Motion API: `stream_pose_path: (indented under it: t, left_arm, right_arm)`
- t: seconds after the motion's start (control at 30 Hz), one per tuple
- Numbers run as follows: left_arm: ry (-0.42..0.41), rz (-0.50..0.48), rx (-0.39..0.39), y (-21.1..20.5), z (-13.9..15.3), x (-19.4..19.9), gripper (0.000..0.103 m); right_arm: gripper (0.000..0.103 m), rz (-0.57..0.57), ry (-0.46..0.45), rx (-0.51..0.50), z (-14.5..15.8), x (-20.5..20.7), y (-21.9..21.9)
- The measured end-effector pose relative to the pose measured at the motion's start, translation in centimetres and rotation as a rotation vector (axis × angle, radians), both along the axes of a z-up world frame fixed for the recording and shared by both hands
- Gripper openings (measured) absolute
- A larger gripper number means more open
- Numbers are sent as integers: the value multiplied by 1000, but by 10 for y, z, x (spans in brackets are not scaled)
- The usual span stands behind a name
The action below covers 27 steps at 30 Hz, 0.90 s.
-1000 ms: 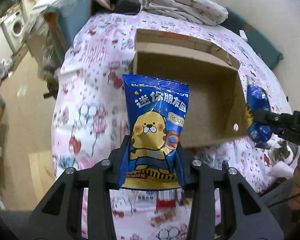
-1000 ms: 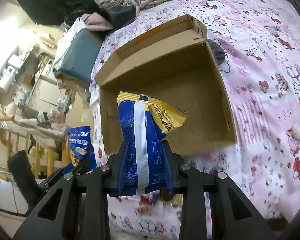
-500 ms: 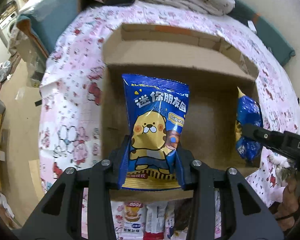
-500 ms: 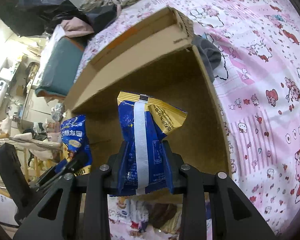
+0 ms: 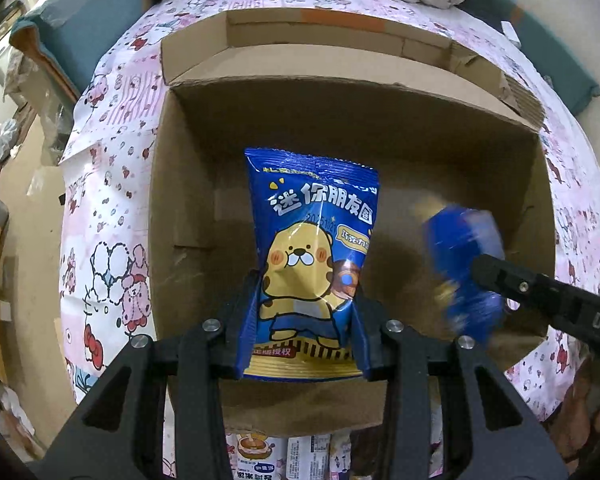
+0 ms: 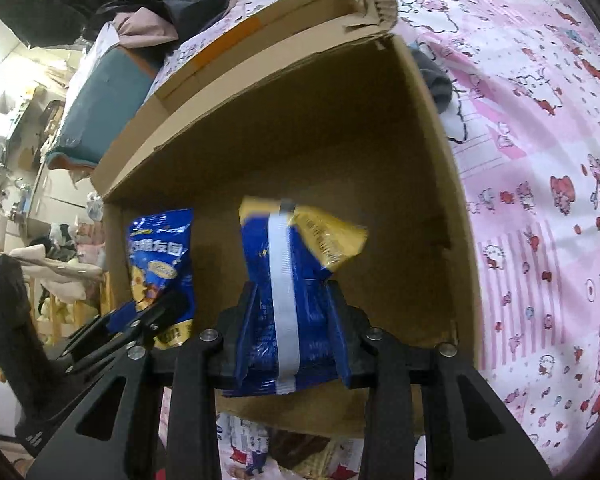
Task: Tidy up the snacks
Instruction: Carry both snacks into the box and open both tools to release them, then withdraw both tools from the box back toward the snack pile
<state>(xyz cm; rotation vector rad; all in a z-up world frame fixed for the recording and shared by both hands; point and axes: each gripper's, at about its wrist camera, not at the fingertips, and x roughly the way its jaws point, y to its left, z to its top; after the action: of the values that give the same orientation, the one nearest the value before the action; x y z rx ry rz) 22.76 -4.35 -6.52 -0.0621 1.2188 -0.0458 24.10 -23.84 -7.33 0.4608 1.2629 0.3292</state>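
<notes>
Two blue snack bags are now held well inside the box, carried in from above its near edge within the last second. The front-facing bag is clamped by the left tongs, the back-facing bag by the right tongs. Release onto the box floor seems next; more snacks lie on the bed behind the tongs.

Left claw grips snack bag over box.
</notes>
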Motion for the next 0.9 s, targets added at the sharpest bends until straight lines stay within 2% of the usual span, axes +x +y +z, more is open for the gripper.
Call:
stream_pose_path:
  t: [0.13, 0.2, 0.23, 0.27, 0.3, 0.33, 0.43, 0.7, 0.9]
  left_arm:
    - [8, 1, 11, 1, -1, 1, 40]
    - [18, 12, 13, 2, 0, 2, 61]
    - [16, 15, 11, 3, 1, 1, 66]
    - [10, 16, 6, 3, 2, 0, 74]
    - [3, 18, 8, 3, 5, -1, 79]
    - [0, 19, 9, 3, 6, -2, 80]
    - [-14, 18, 2, 4, 13, -5, 80]
    - [-94, 12, 19, 6, 41, -23, 80]
    - [-123, 29, 12, 21, 53, -46, 80]
  right_arm:
    - [37, 11, -16, 3, 3, 1, 3]
    - [37, 10, -25, -2, 5, -1, 4]
    - [41, 11, -31, -2, 7, -1, 4]
    - [47, 9, -40, 1, 8, -2, 3]
    - [60, 2, -49, 3, 10, -3, 1]
    - [69, -10, -57, 4, 12, -4, -2]
    - [79, -38, -85, 27, 20, -6, -8]
    - [80, -42, -143, 15, 40, -22, -15]
    - [80, -59, -138, 3, 43, -52, -16]
